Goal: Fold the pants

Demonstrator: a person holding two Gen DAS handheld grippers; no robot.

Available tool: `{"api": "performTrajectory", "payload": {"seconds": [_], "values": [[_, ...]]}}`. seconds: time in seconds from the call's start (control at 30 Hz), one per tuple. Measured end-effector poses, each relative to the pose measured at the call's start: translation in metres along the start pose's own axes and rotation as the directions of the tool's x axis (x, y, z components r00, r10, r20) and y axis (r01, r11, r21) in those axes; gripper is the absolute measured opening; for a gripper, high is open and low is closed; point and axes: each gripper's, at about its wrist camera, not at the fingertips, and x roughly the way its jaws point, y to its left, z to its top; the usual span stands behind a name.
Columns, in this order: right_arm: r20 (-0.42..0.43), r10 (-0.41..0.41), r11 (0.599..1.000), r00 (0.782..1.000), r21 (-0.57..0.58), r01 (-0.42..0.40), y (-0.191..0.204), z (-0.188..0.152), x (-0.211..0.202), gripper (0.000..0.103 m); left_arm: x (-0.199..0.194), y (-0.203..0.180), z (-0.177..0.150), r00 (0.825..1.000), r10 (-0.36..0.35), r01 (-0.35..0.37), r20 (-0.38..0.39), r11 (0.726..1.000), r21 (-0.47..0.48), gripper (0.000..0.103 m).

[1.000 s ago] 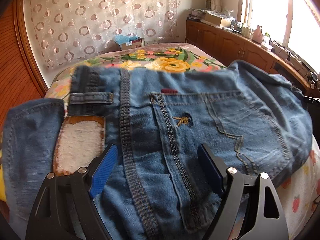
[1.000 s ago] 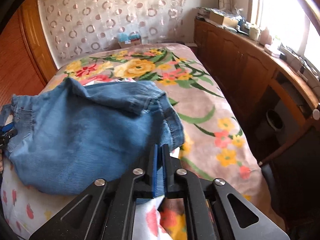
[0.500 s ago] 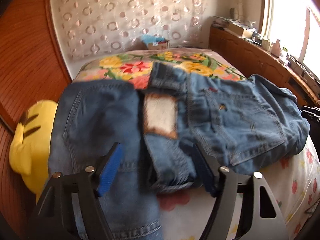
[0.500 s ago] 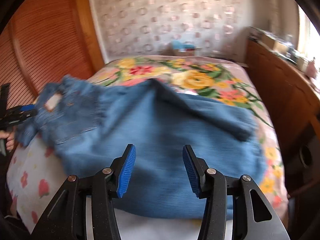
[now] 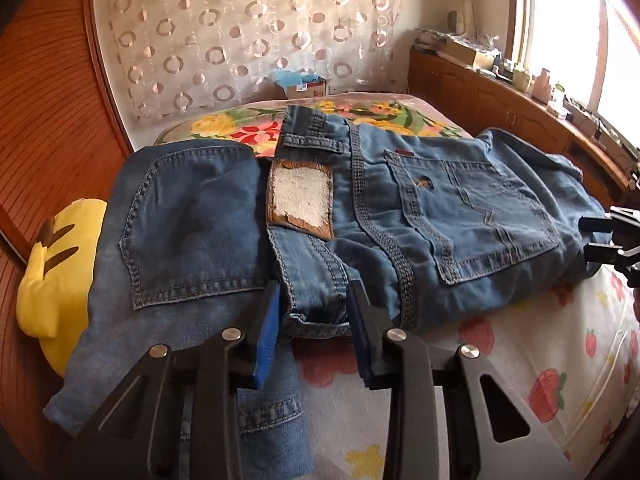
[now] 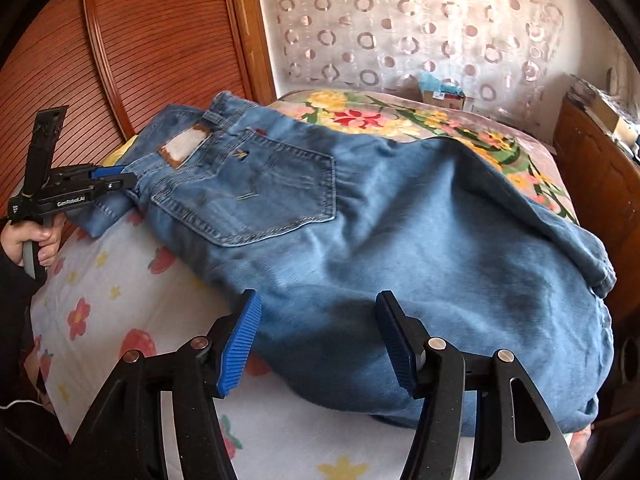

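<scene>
Nearest to me, my left hand-held gripper (image 5: 314, 328) has its pads apart around the bunched waistband edge of the jeans (image 5: 400, 216), not yet pinching, and my right hand-held gripper (image 6: 318, 340) is apart as well, hovering over the folded leg cloth with nothing in it. The jeans lie on the bed (image 6: 120, 288), seat side up, bundled into a rough folded heap across the strawberry-print sheet (image 5: 540, 360), with the worn leather patch (image 5: 301, 196) and the back pocket (image 5: 476, 216) on top. I judge the denim heavy for cloth and soft, though thick at the seams; it should hold a crease but will sag and drag if I lift one corner only. The doubled waistband looks like the best hold for my left, and the folded edge near the hem for my right, since stitched edges give more to bite on than the flat middle. To my left a yellow plush toy (image 5: 56, 264) sits just beside the loose flap of denim and could catch it if I swing that way. Farther off a flowered blanket (image 6: 440, 120) covers the rest of the bed, a cardboard box (image 5: 302, 86) stands at its far end by the circle-patterned curtain (image 5: 240, 32), and a wooden cabinet (image 5: 500, 96) runs under the window, well apart from my work.
</scene>
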Motion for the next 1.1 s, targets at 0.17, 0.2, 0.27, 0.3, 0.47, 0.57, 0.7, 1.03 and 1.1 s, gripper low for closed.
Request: {"api": "performTrajectory", "payload": {"seconds": [0.17,0.2,0.27,0.3,0.47,0.57,0.7,1.03,1.1], "values": [[-0.048,-0.001,1.000,0.999,-0.020,0.000,0.010,-0.002,0.005,0.066,-0.001,-0.004,-0.003,1.000,-0.008,0.008,-0.004,1.000,0.017,0.034],[-0.053,-0.010,1.000,0.999,-0.021,0.009,0.012,0.001,0.006,0.066,0.000,-0.003,-0.002,1.000,-0.007,0.007,-0.004,1.000,0.018,0.034],[-0.056,-0.014,1.000,0.998,-0.027,0.012,0.013,0.002,0.011,0.066,0.001,-0.003,-0.002,1.000,-0.003,0.003,-0.007,1.000,0.013,0.034],[-0.057,-0.020,0.999,0.998,-0.035,0.018,0.015,0.002,0.013,0.067,0.004,-0.002,-0.002,1.000,0.001,-0.001,-0.016,1.000,0.012,0.034],[-0.067,-0.051,0.996,0.996,-0.082,0.046,0.045,0.003,0.022,0.071,0.010,-0.004,-0.004,1.000,0.024,-0.024,-0.008,0.999,0.032,0.032],[-0.089,-0.076,0.991,0.993,-0.113,0.066,0.055,0.005,0.026,0.071,0.004,-0.001,-0.003,1.000,0.021,-0.021,0.018,1.000,0.010,0.012],[-0.075,-0.106,0.988,0.992,-0.123,0.096,0.059,0.006,0.030,0.050,-0.007,-0.003,0.001,0.999,0.006,-0.007,0.036,1.000,0.024,0.011],[0.009,-0.069,0.996,0.998,-0.049,0.070,0.049,0.012,0.014,0.019,-0.038,-0.016,0.021,0.995,-0.008,0.001,0.104,0.997,0.075,0.009],[0.026,-0.071,0.997,0.997,-0.037,0.072,0.050,0.014,0.010,0.018,-0.047,-0.016,0.026,0.992,-0.018,0.009,0.122,0.997,0.073,0.008]]}}
